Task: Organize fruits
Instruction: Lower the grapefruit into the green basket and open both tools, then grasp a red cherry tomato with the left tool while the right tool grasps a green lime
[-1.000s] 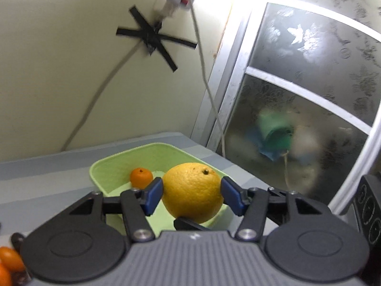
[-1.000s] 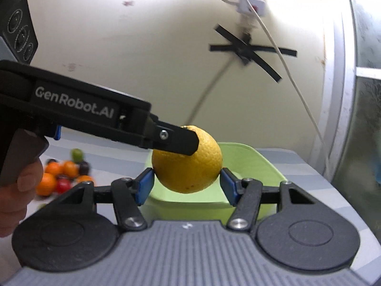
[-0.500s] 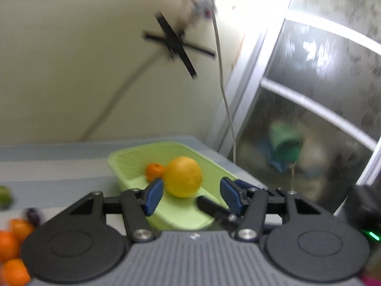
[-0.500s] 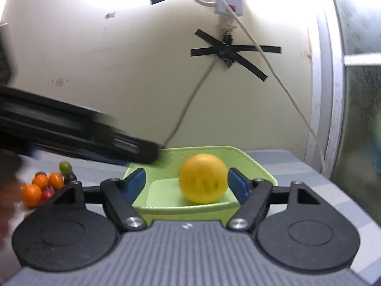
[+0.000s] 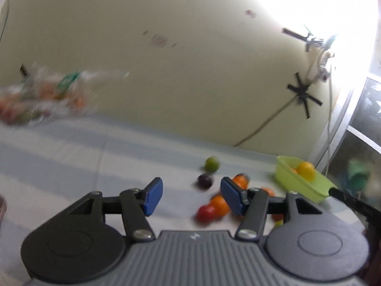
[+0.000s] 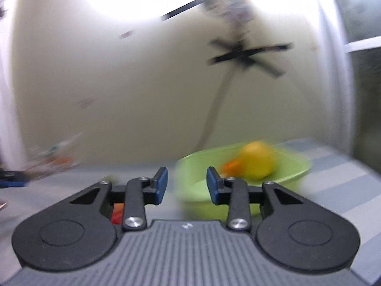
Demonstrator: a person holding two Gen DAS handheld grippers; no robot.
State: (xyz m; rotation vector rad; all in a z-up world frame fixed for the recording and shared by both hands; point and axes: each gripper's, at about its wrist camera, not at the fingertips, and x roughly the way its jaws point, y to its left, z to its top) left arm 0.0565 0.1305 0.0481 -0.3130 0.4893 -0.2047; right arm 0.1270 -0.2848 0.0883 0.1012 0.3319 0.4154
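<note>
A green tray (image 5: 300, 183) at the far right of the striped table holds a big yellow orange (image 5: 306, 170). The right wrist view, blurred, shows the same tray (image 6: 293, 166) with the yellow orange (image 6: 256, 162) and a small orange fruit (image 6: 231, 165) beside it. My left gripper (image 5: 188, 199) is open and empty, back from a loose pile of small fruits: a green one (image 5: 212, 164), a dark one (image 5: 204, 181), orange ones (image 5: 220, 205) and a red one (image 5: 206, 213). My right gripper (image 6: 187, 188) is open and empty, left of the tray's near wall.
A blurred clear bag of fruits (image 5: 47, 95) lies at the far left by the wall. A cable taped with black strips (image 5: 302, 93) runs down the wall. A frosted glass door (image 5: 359, 143) stands to the right. The right gripper's dark finger (image 5: 352, 202) shows by the tray.
The yellow orange went from the left gripper into the tray. Both grippers have pulled back and swung left, and the fruit pile has come into the left view.
</note>
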